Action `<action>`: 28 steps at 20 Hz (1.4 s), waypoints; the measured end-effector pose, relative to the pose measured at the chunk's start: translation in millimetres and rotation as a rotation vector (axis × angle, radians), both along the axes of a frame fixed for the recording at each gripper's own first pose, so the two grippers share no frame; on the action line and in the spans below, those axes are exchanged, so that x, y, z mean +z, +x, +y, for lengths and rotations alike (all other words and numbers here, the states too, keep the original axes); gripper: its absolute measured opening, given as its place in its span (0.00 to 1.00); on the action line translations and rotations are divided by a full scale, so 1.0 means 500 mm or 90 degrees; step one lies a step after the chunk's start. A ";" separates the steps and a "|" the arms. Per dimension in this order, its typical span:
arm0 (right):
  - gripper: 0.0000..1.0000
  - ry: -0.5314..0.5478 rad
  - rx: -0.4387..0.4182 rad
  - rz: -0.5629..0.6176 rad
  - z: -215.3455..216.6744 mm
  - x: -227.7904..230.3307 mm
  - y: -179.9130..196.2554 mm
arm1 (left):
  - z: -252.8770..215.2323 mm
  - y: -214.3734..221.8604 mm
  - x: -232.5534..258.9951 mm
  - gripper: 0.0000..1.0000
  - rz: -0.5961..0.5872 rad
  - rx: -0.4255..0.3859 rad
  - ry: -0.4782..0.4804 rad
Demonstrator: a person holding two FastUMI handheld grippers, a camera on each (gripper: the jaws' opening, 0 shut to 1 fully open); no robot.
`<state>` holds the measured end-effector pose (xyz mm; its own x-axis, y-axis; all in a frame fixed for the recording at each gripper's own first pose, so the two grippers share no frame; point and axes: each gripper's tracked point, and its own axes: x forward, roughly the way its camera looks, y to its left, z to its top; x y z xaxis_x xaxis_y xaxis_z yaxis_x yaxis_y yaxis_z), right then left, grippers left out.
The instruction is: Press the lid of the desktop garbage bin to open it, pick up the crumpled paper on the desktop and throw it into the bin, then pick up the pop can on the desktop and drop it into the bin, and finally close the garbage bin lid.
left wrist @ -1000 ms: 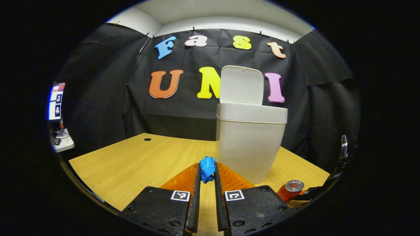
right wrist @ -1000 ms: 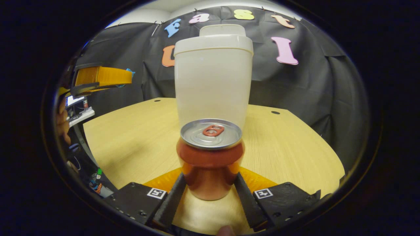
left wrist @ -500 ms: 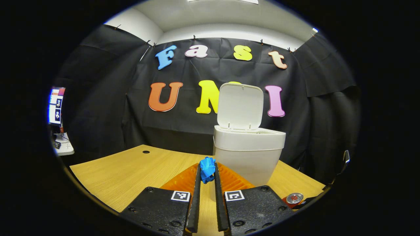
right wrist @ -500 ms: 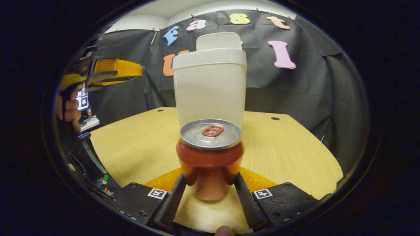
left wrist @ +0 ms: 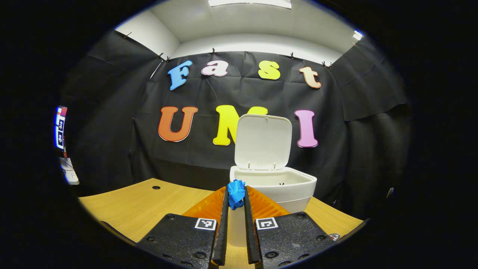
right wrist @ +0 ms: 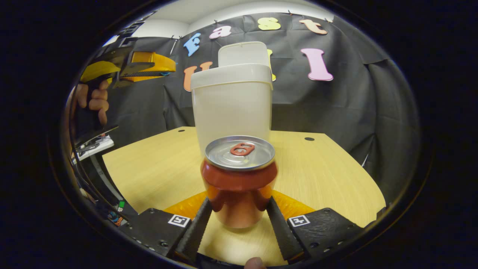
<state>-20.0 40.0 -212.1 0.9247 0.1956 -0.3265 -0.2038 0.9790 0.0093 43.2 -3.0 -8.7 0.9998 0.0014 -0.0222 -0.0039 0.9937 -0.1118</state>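
Note:
My left gripper (left wrist: 235, 198) is shut on a crumpled blue paper (left wrist: 236, 192), held in the air just short of the white bin's rim (left wrist: 295, 186). The bin's lid (left wrist: 262, 142) stands upright, open, and the inside shows. In the right gripper view my right gripper (right wrist: 239, 209) is shut on a red pop can (right wrist: 239, 186), upright and lifted a little off the wooden desk (right wrist: 157, 164). The bin (right wrist: 231, 104) stands right behind the can. The left gripper (right wrist: 130, 67) and the hand holding it (right wrist: 95, 102) appear high at the upper left.
The wooden desk (left wrist: 142, 205) has a cable hole (left wrist: 156, 187) at the back left and another cable hole (right wrist: 309, 139) at the back right. Past the desk's left edge stands a small side table with a screen (left wrist: 59, 127).
My left gripper has risen with the blue paper, from bin-side height to above the rim, so the bin's inside now shows. The right gripper has lifted slightly with the can.

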 end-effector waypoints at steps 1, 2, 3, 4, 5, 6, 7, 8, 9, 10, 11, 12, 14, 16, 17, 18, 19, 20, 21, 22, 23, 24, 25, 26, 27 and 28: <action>0.80 -0.003 0.000 -0.001 -0.001 0.003 0.001 | -0.006 0.007 0.003 0.24 0.002 -0.005 -0.004; 0.80 -0.007 0.000 0.000 -0.002 0.004 0.004 | -0.010 0.015 0.011 0.24 -0.001 -0.010 -0.002; 0.80 -0.011 0.000 0.000 -0.001 0.006 0.003 | -0.010 0.026 0.024 0.24 -0.008 -0.010 0.003; 0.80 -0.013 -0.002 -0.005 -0.003 0.012 0.002 | -0.006 0.036 0.031 0.24 -0.011 -0.009 0.008; 0.80 -0.013 -0.004 -0.012 -0.005 0.020 -0.001 | -0.007 0.045 0.040 0.24 -0.015 -0.012 0.011; 0.80 -0.011 -0.007 -0.020 -0.008 0.028 -0.002 | -0.006 0.053 0.048 0.24 -0.017 -0.013 0.014; 0.80 -0.008 -0.009 -0.026 -0.010 0.034 -0.002 | -0.010 0.066 0.057 0.24 -0.021 -0.020 0.017; 0.80 -0.007 -0.011 -0.029 -0.011 0.038 0.000 | -0.015 0.082 0.065 0.24 -0.022 -0.028 0.021; 0.80 -0.007 -0.015 -0.031 -0.016 0.041 -0.002 | -0.025 0.098 0.069 0.24 -0.022 -0.039 0.023; 0.80 -0.007 -0.019 -0.033 -0.021 0.045 -0.001 | -0.031 0.108 0.070 0.24 -0.019 -0.045 0.025; 0.80 -0.005 -0.025 -0.036 -0.031 0.050 0.000 | -0.036 0.121 0.074 0.24 -0.019 -0.050 0.028; 0.80 -0.002 -0.031 -0.041 -0.040 0.056 0.001 | -0.038 0.134 0.075 0.24 -0.019 -0.051 0.038; 0.80 0.002 -0.044 -0.045 -0.054 0.060 0.000 | -0.040 0.155 0.076 0.24 -0.019 -0.049 0.041; 0.80 0.005 -0.053 -0.044 -0.068 0.062 0.001 | -0.050 0.174 0.073 0.24 -0.014 -0.054 0.040; 0.80 0.004 -0.058 -0.045 -0.075 0.063 0.003 | -0.055 0.181 0.073 0.24 -0.013 -0.056 0.045; 0.80 0.006 -0.061 -0.046 -0.081 0.066 0.004 | -0.057 0.188 0.072 0.24 -0.009 -0.056 0.053; 0.80 0.011 -0.064 -0.047 -0.085 0.067 0.005 | -0.062 0.195 0.071 0.24 -0.007 -0.059 0.058; 0.80 0.017 -0.064 -0.049 -0.087 0.071 0.005 | -0.067 0.200 0.067 0.25 -0.005 -0.064 0.058; 0.80 0.023 -0.064 -0.051 -0.085 0.072 0.005 | -0.073 0.205 0.061 0.27 0.000 -0.066 0.058; 0.80 0.030 -0.063 -0.052 -0.085 0.073 0.005 | -0.074 0.208 0.054 0.29 0.007 -0.064 0.059; 0.80 0.038 -0.062 -0.051 -0.086 0.070 0.002 | -0.077 0.210 0.049 0.33 0.015 -0.063 0.062; 0.80 0.041 -0.059 -0.046 -0.086 0.066 0.001 | -0.082 0.213 0.046 0.37 0.020 -0.067 0.063; 0.80 0.041 -0.059 -0.045 -0.087 0.067 0.001 | -0.086 0.215 0.043 0.39 0.025 -0.070 0.065; 0.80 0.037 -0.060 -0.048 -0.089 0.069 0.001 | -0.087 0.212 0.040 0.48 0.029 -0.070 0.066; 0.80 0.036 -0.063 -0.052 -0.091 0.072 0.001 | -0.088 0.212 0.039 0.65 0.030 -0.068 0.064; 0.80 0.038 -0.066 -0.055 -0.094 0.077 0.000 | -0.088 0.211 0.041 0.81 0.029 -0.068 0.061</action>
<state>-19.9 -6.9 -173.7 0.9651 0.1146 -0.2354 -0.1046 0.9930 0.0542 148.8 -46.7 11.9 0.9923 -0.1009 -0.0721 0.0998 0.9948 -0.0192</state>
